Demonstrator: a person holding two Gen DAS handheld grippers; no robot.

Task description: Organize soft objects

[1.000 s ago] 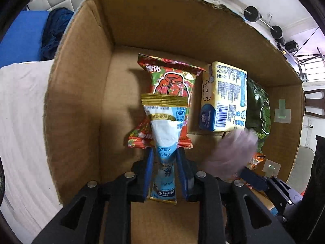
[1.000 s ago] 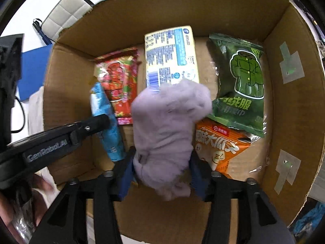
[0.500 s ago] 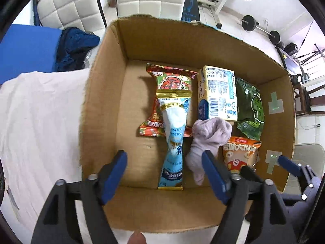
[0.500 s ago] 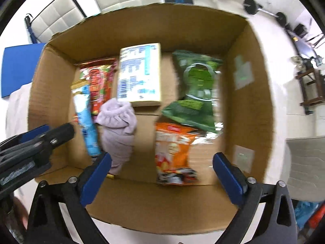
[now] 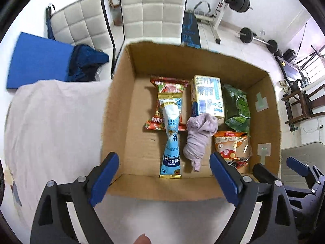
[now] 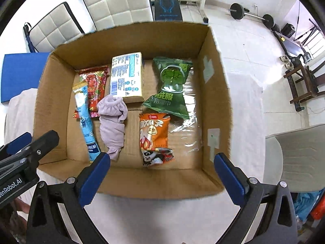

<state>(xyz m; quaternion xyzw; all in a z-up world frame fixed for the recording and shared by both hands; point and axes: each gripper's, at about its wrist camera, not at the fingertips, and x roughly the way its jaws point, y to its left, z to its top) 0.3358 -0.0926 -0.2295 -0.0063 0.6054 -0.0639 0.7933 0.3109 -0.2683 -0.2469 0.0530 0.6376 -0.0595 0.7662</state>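
Cardboard box (image 6: 113,181), centre frame, contents:
- red packet (image 6: 94,85)
- blue stick pack (image 6: 85,120), overlapping it
- tissue pack (image 6: 126,77)
- lilac sock bundle (image 6: 112,120), middle
- green packet (image 6: 172,85)
- orange snack bag (image 6: 154,136)

Left hand-held gripper (image 5: 165,180) and right hand-held gripper (image 6: 161,178): both spread wide, holding nothing, above the near wall. White cloth (image 5: 50,132) left of the box shows no loose items; packing appears complete.

Left gripper (image 5: 164,174) jaws wide apart, lilac sock (image 5: 198,136) in cardboard box (image 5: 115,122)
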